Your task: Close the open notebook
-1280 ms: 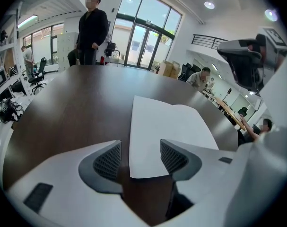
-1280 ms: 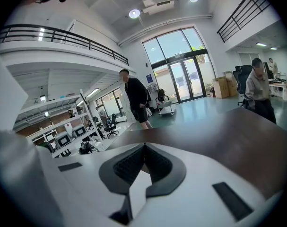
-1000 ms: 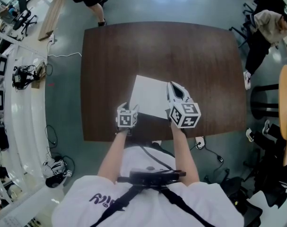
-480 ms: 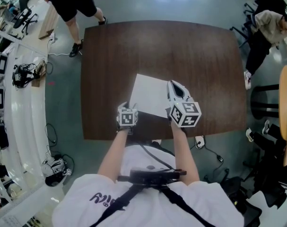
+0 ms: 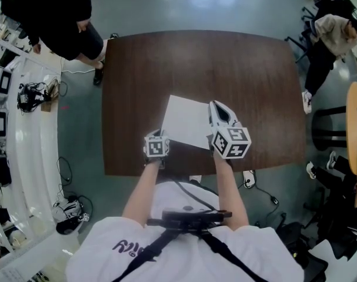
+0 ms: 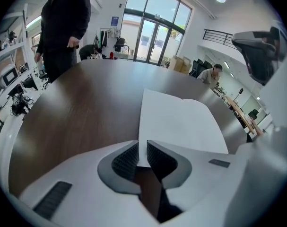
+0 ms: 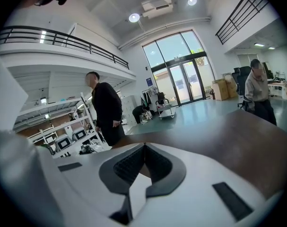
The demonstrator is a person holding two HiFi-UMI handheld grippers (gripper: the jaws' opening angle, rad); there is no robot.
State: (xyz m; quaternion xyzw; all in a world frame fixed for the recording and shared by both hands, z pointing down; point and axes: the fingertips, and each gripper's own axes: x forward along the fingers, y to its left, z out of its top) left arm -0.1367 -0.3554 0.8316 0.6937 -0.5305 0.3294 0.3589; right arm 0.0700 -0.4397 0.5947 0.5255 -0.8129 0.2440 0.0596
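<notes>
The open notebook (image 5: 184, 119) lies white and flat on the dark wooden table (image 5: 225, 63), near its front edge. My left gripper (image 5: 163, 133) points steeply down at the notebook's near left corner. In the left gripper view the jaws (image 6: 142, 150) are closing, and the corner of the page (image 6: 181, 122) sits in the narrow gap between the pads. My right gripper (image 5: 216, 106) hovers over the notebook's right edge, and its fingertips (image 7: 144, 146) meet. A white wedge shows low in its throat; I cannot tell whether it is held paper.
A person in black (image 5: 49, 16) stands at the table's far left corner, also seen in the left gripper view (image 6: 63, 27). Another person (image 5: 334, 31) sits off the right side. Shelves with gear (image 5: 13, 98) line the left wall.
The person in black has walked from the table's far side round to its far left corner. The left gripper's jaws have drawn together at the notebook's corner. Neither hand has shifted.
</notes>
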